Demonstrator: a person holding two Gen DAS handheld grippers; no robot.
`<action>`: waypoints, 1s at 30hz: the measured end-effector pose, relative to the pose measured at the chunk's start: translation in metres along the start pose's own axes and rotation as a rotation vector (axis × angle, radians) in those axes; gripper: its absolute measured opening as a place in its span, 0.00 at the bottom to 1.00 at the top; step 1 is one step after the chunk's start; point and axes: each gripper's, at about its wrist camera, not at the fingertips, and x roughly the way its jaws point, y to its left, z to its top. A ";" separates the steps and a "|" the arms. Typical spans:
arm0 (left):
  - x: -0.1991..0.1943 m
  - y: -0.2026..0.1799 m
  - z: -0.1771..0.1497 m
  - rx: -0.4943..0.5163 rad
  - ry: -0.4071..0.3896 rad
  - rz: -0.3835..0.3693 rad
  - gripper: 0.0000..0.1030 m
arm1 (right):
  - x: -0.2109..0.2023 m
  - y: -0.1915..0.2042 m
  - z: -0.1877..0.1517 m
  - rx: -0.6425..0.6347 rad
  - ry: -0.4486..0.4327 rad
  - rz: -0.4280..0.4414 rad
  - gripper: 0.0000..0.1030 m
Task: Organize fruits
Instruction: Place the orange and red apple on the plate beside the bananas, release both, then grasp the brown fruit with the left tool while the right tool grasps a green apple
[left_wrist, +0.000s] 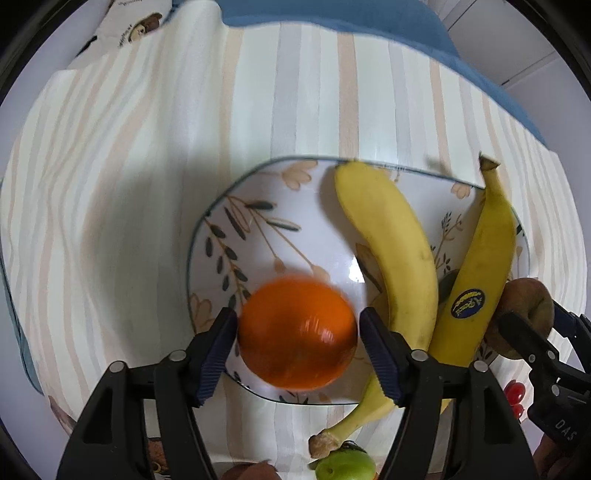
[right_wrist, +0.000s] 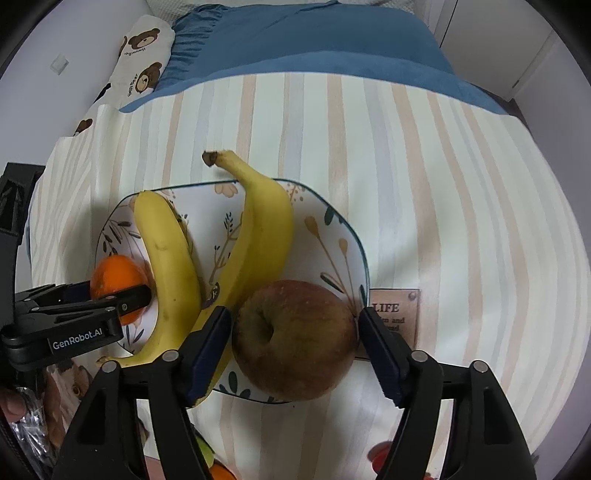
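Observation:
A floral plate (left_wrist: 236, 221) (right_wrist: 332, 236) lies on the striped cloth with two bananas (left_wrist: 391, 243) (right_wrist: 173, 258) across it. My left gripper (left_wrist: 297, 332) has an orange (left_wrist: 295, 336) between its fingers, over the plate's near left part; the orange is blurred and the pads sit just beside it. It also shows in the right wrist view (right_wrist: 114, 280). My right gripper (right_wrist: 295, 339) is shut on a reddish-brown apple (right_wrist: 295, 339) over the plate's near right edge; the apple also shows in the left wrist view (left_wrist: 524, 314).
A green fruit (left_wrist: 343, 465) lies near the cloth's front edge, with small red fruits (left_wrist: 515, 393) at the right. A label patch (right_wrist: 395, 314) is sewn on the cloth beside the plate. Blue bedding (right_wrist: 303, 48) and a bear-print pillow (right_wrist: 144, 55) lie behind.

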 end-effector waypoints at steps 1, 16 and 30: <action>-0.004 0.002 -0.002 0.000 -0.012 0.007 0.76 | -0.002 -0.001 0.000 0.003 -0.002 -0.002 0.75; -0.068 -0.006 -0.034 0.023 -0.173 0.058 0.99 | -0.040 -0.007 -0.028 0.020 -0.048 -0.042 1.00; -0.115 -0.019 -0.096 0.031 -0.326 0.079 0.99 | -0.079 0.007 -0.078 -0.004 -0.142 -0.022 1.00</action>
